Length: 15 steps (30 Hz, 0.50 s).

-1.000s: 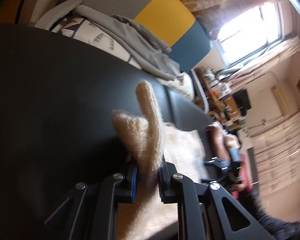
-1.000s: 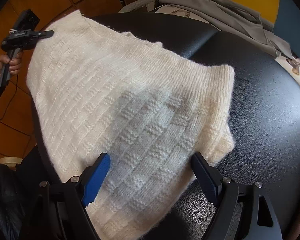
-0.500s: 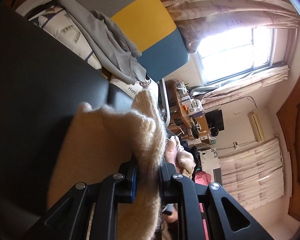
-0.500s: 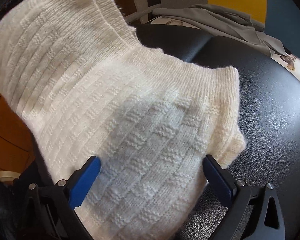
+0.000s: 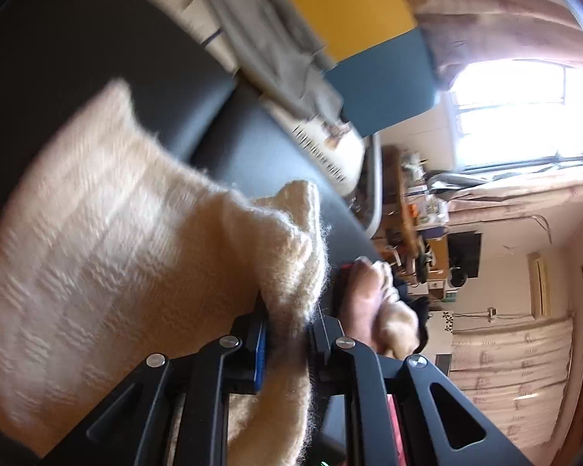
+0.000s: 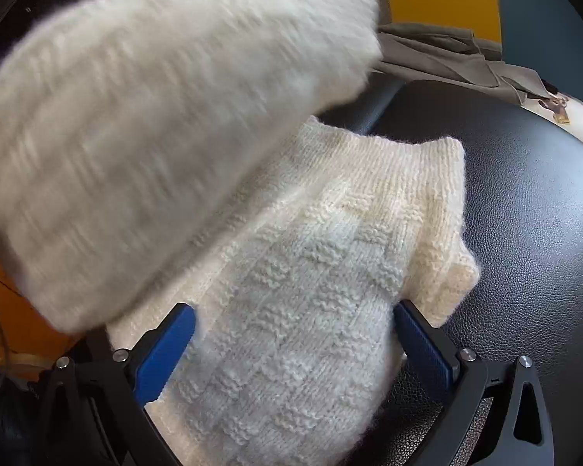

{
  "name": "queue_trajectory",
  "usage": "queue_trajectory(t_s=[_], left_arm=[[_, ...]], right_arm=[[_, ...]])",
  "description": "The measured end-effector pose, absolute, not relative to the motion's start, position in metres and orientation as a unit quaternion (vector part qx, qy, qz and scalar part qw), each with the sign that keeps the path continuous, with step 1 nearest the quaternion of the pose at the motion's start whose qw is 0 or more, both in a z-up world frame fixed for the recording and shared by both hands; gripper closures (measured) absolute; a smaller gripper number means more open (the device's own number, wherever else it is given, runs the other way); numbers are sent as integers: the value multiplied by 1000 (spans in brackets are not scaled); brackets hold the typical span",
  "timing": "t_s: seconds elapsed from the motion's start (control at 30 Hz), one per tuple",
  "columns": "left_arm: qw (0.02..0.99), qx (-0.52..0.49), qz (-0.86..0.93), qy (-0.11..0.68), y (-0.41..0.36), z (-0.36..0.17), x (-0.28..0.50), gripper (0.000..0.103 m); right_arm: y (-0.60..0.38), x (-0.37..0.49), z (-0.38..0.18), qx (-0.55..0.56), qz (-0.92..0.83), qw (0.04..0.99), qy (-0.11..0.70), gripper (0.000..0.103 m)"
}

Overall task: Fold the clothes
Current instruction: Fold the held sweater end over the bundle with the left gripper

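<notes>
A cream knitted sweater (image 6: 315, 256) lies on a black leather surface (image 6: 532, 209). My left gripper (image 5: 287, 334) is shut on a bunched edge of the sweater (image 5: 109, 240) and carries it over the rest of the garment. That lifted part (image 6: 144, 124) shows blurred at the upper left of the right wrist view, above the flat part. My right gripper (image 6: 295, 330) stands wide open just over the flat part, its blue pads (image 6: 167, 349) either side of the knit and not pressing it. A person's hand (image 5: 373, 303) shows just beyond the left gripper.
A grey garment (image 6: 447, 58) lies on a printed cushion (image 5: 330, 147) at the back of the black surface. Behind it stands a yellow and blue backrest (image 5: 369, 31). A bright window (image 5: 524, 112) and a cluttered desk (image 5: 416, 209) are far off. Orange wooden floor (image 6: 15, 310) shows at the left.
My left gripper has swept sideways with the sweater's edge, so the lifted part now hangs over the flat part. My right gripper's jaws have spread wider and stayed over the sweater.
</notes>
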State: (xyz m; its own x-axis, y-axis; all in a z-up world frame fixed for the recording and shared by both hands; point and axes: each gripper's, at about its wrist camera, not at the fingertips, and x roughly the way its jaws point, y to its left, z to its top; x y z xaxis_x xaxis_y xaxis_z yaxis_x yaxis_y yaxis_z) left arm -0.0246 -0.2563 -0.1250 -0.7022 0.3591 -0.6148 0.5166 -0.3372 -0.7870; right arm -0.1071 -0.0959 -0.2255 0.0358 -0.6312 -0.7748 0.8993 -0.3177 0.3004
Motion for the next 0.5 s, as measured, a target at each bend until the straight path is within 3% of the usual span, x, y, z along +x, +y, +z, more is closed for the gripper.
queue_trajectory(t_s=[0.3, 0.5], left_arm=[[70, 395, -702, 589, -236, -148, -37, 87], [28, 402, -672, 622, -228, -144, -37, 83]], right_arm=[[-89, -110, -229, 435, -687, 565, 143, 0], [-84, -108, -227, 422, -693, 565, 151, 0]])
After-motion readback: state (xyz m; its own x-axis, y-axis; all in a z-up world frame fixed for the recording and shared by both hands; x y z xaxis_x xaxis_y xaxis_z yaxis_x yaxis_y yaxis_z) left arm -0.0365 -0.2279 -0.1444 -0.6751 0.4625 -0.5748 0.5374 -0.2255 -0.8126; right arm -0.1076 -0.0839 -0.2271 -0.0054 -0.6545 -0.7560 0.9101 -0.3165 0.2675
